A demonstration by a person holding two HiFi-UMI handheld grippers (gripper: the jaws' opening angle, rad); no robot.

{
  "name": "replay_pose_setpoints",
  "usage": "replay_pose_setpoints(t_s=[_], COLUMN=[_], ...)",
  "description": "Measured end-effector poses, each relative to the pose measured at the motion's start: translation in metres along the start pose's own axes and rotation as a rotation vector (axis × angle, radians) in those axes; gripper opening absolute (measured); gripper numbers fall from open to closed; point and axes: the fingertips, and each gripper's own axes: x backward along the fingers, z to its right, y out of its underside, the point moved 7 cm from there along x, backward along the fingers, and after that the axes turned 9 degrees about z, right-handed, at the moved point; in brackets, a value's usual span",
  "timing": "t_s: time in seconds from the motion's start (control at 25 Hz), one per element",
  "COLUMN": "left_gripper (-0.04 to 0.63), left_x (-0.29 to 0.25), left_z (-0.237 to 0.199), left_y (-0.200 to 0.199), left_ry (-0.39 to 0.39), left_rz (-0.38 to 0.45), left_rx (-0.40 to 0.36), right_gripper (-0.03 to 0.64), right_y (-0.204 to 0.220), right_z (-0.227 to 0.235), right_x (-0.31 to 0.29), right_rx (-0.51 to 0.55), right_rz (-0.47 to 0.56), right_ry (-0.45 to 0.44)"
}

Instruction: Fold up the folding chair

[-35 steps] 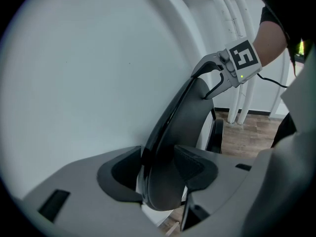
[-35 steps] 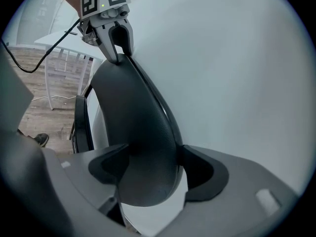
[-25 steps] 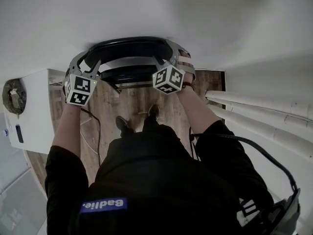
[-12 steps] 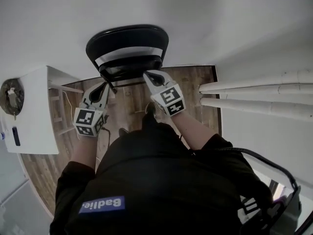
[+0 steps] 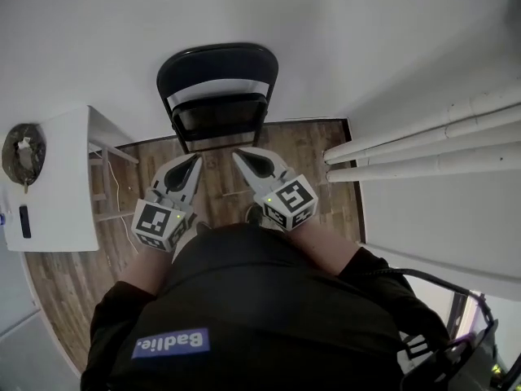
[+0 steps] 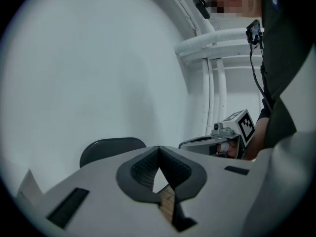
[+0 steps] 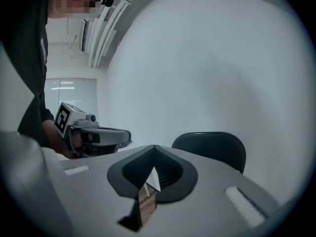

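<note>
The black folding chair (image 5: 216,65) stands folded flat, upright against the white wall, on the wood floor. In the head view both grippers hang in front of it, apart from it. My left gripper (image 5: 194,160) points at the chair's lower left; its jaws are closing, tips together, nothing between them. My right gripper (image 5: 238,154) is shut and empty, at the chair's lower right. The left gripper view shows the chair back (image 6: 111,147) beyond the met tips (image 6: 158,147), and the right gripper (image 6: 182,144) beside. The right gripper view shows the chair (image 7: 212,145) and the left gripper (image 7: 127,134).
A white cabinet (image 5: 57,182) stands at the left with a round object (image 5: 20,155) on top. White pipes (image 5: 423,141) run along the wall at the right. A thin cable (image 5: 114,192) lies on the wood floor (image 5: 224,182). The person's shoe (image 5: 255,213) is below the grippers.
Both grippers let go of the chair's sides, drew back toward the body and shut. The chair now stands folded against the wall.
</note>
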Motion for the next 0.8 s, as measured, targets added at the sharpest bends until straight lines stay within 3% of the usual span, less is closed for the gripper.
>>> replay_pose_setpoints(t_s=[0.16, 0.36, 0.8], left_gripper=[0.005, 0.005, 0.005], left_x=[0.007, 0.005, 0.008], left_z=[0.015, 0.038, 0.071], left_y=[-0.007, 0.004, 0.003], left_ry=[-0.011, 0.001, 0.029], left_rz=[0.03, 0.0, -0.03], left_rx=[0.007, 0.023, -0.008], right_gripper=[0.0, 0.0, 0.0], right_y=[-0.004, -0.001, -0.005], right_z=[-0.016, -0.015, -0.019], right_x=[0.018, 0.027, 0.046], right_rx=[0.016, 0.007, 0.014], right_rz=[0.001, -0.014, 0.0], right_ry=[-0.066, -0.103, -0.119])
